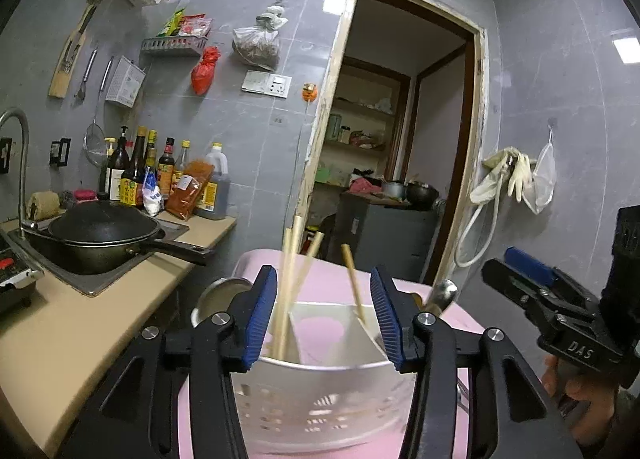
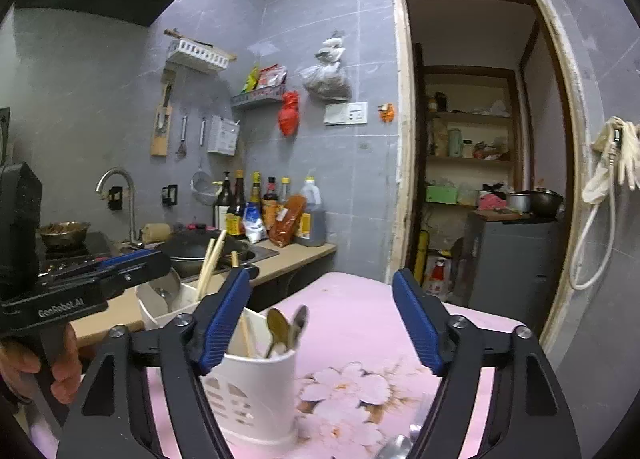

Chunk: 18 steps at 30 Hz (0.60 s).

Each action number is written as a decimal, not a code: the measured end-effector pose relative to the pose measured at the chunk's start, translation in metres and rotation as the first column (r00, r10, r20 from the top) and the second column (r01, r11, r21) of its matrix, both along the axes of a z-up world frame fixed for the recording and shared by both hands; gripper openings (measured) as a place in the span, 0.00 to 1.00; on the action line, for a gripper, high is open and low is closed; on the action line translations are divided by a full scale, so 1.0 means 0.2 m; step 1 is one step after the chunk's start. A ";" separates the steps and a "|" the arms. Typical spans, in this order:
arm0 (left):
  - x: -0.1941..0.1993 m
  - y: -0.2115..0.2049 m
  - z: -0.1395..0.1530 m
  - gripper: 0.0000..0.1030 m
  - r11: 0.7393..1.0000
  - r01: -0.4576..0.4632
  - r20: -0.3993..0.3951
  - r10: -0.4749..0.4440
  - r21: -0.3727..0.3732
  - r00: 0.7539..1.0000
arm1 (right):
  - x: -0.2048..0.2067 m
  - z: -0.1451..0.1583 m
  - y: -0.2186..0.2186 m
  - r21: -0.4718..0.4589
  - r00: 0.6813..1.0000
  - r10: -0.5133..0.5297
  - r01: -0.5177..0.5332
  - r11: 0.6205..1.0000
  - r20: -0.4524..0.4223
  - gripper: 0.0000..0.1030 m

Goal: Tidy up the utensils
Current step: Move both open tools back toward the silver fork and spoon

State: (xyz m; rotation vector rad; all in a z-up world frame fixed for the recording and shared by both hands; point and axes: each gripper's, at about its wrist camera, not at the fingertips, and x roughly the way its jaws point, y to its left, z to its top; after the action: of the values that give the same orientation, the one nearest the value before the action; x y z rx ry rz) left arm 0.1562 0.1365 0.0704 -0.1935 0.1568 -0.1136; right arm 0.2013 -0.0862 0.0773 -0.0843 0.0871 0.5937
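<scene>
The white utensil holder stands on the pink table, holding chopsticks and 2 spoons. The left gripper and right gripper both gape wide and hold nothing. A loose spoon lies near the right gripper, probably next for sorting.

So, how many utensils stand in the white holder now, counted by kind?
Chopsticks: 4
Spoons: 2
Total: 6 in the white holder
Not counted: 1 loose spoon lying on the pink table.
</scene>
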 end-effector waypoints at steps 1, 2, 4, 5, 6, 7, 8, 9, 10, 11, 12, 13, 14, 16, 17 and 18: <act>0.00 -0.02 0.01 0.44 1.000 -0.004 -0.004 0.004 0.010 1.000 | -0.01 0.00 -0.03 0.005 1.000 -0.011 0.011 1.000 0.004 0.81; -0.01 -0.05 0.01 0.51 1.000 -0.004 -0.006 0.004 0.019 1.000 | -0.02 0.01 -0.05 0.008 1.000 -0.020 0.020 1.000 0.006 0.82; -0.03 -0.11 0.02 0.62 1.000 -0.013 -0.008 0.013 0.027 1.000 | -0.04 0.01 -0.11 0.017 0.998 -0.053 0.053 0.998 0.016 0.90; -0.03 -0.12 0.02 0.68 0.999 -0.016 -0.006 0.016 0.028 1.000 | -0.05 0.01 -0.14 0.022 0.997 -0.071 0.071 0.997 0.022 0.93; -0.04 -0.15 0.03 0.73 0.999 -0.019 -0.003 0.019 0.028 1.000 | -0.06 0.01 -0.17 0.029 0.995 -0.094 0.093 0.995 0.030 0.98; -0.05 -0.18 0.03 0.75 0.999 -0.022 -0.002 0.022 0.029 1.000 | -0.08 0.01 -0.21 0.037 0.992 -0.120 0.118 0.992 0.040 1.00; -0.05 -0.19 0.03 0.81 0.999 -0.024 -0.003 0.024 0.029 1.000 | -0.09 0.01 -0.23 0.040 0.990 -0.137 0.135 0.990 0.046 1.00; -0.06 -0.22 0.03 0.86 0.999 -0.026 -0.004 0.027 0.030 1.000 | -0.10 0.01 -0.27 0.039 0.985 -0.163 0.161 0.986 0.052 1.00; -0.07 -0.25 0.03 0.88 0.999 -0.032 -0.004 0.032 0.032 0.999 | -0.10 0.00 -0.30 0.038 0.982 -0.180 0.179 0.983 0.055 1.00; -0.07 -0.27 0.03 0.92 0.999 -0.041 -0.005 0.041 0.034 0.999 | -0.11 0.00 -0.33 0.035 0.979 -0.197 0.195 0.980 0.058 1.00; -0.08 -0.30 0.02 0.94 0.998 -0.043 -0.005 0.043 0.035 0.999 | -0.12 0.00 -0.37 0.031 0.974 -0.219 0.217 0.976 0.060 1.00; -0.08 -0.33 0.02 0.95 0.999 -0.035 -0.008 0.035 0.035 0.999 | -0.12 -0.01 -0.40 0.026 0.971 -0.233 0.232 0.972 0.061 1.00; -0.08 -0.35 0.01 0.95 0.999 -0.022 -0.016 0.023 0.037 1.000 | -0.12 -0.01 -0.43 0.020 0.966 -0.249 0.249 0.968 0.063 1.00; -0.08 -0.41 -0.01 0.95 0.999 0.006 -0.043 -0.004 0.046 0.999 | -0.13 -0.03 -0.49 -0.001 0.958 -0.279 0.280 0.960 0.060 1.00; -0.08 -0.44 -0.02 0.95 0.998 0.019 -0.059 -0.016 0.052 0.998 | -0.12 -0.04 -0.51 -0.013 0.957 -0.286 0.287 0.958 0.053 1.00; -0.07 -0.47 -0.02 0.95 0.998 0.033 -0.075 -0.028 0.057 0.997 | -0.12 -0.05 -0.54 -0.026 0.955 -0.293 0.294 0.955 0.045 1.00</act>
State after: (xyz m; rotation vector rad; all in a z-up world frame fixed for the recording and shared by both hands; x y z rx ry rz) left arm 0.1420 0.0432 0.0654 -0.1374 0.2369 -0.1320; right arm 0.1777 -0.1934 0.0665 -0.1125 0.0680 0.2925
